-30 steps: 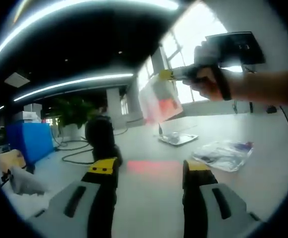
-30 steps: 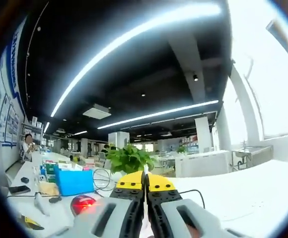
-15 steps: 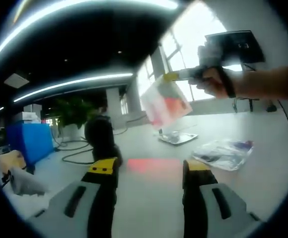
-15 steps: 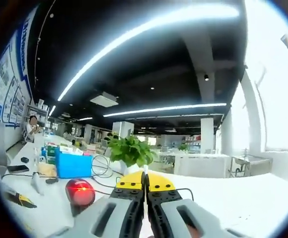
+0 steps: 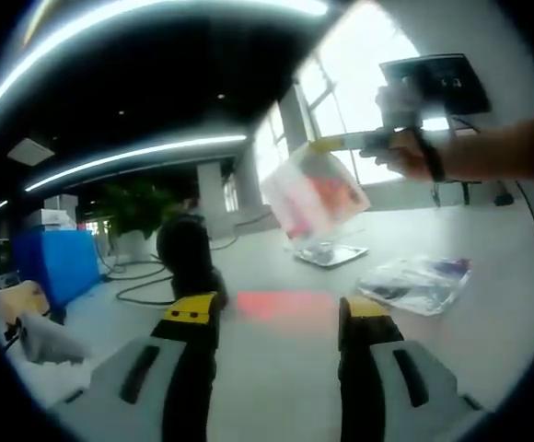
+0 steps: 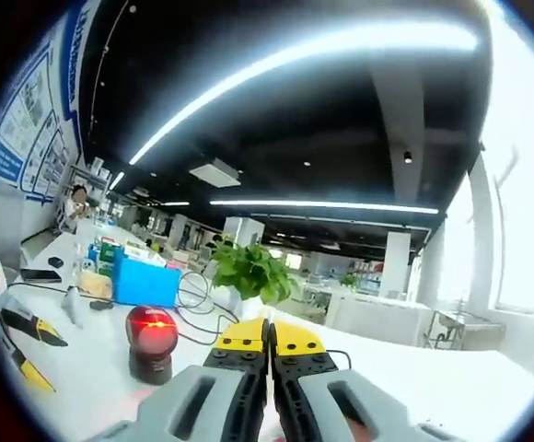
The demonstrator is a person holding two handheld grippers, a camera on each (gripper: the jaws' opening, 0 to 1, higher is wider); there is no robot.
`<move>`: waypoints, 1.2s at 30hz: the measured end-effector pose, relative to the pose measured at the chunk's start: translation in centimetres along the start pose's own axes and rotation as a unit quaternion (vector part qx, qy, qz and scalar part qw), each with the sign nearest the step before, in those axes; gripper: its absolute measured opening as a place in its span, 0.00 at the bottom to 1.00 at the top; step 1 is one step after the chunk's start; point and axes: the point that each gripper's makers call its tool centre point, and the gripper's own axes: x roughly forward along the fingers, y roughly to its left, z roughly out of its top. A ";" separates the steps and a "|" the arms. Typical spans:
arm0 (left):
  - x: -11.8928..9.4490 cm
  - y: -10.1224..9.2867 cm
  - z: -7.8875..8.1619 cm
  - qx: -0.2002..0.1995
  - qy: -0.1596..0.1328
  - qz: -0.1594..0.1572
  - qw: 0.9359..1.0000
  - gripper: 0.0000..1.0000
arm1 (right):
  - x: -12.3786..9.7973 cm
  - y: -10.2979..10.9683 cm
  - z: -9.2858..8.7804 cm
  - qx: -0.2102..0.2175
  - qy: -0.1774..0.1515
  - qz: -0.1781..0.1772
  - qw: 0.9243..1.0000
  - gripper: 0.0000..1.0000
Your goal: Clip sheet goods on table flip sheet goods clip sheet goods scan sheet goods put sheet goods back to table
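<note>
Above the white table (image 5: 488,350), the right gripper (image 5: 327,144) hangs a clear packet of sheet goods (image 5: 313,195) from its shut yellow tips, the person's hand (image 5: 414,155) behind it. Lower down, the left gripper (image 5: 272,313) sits with jaws wide and empty over a red glow on the tabletop, beside what looks like a dark scanner (image 5: 186,250); another clear packet (image 5: 414,284) lies near.

The scanner (image 6: 152,343) stands on the table (image 6: 83,387), left of the right gripper (image 6: 269,333), before the plant (image 6: 253,273).
</note>
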 end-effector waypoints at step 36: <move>-0.1 0.1 0.0 0.003 0.003 0.003 1.000 0.44 | -1.9 -1.9 -4.2 0.019 0.008 0.039 0.999 0.00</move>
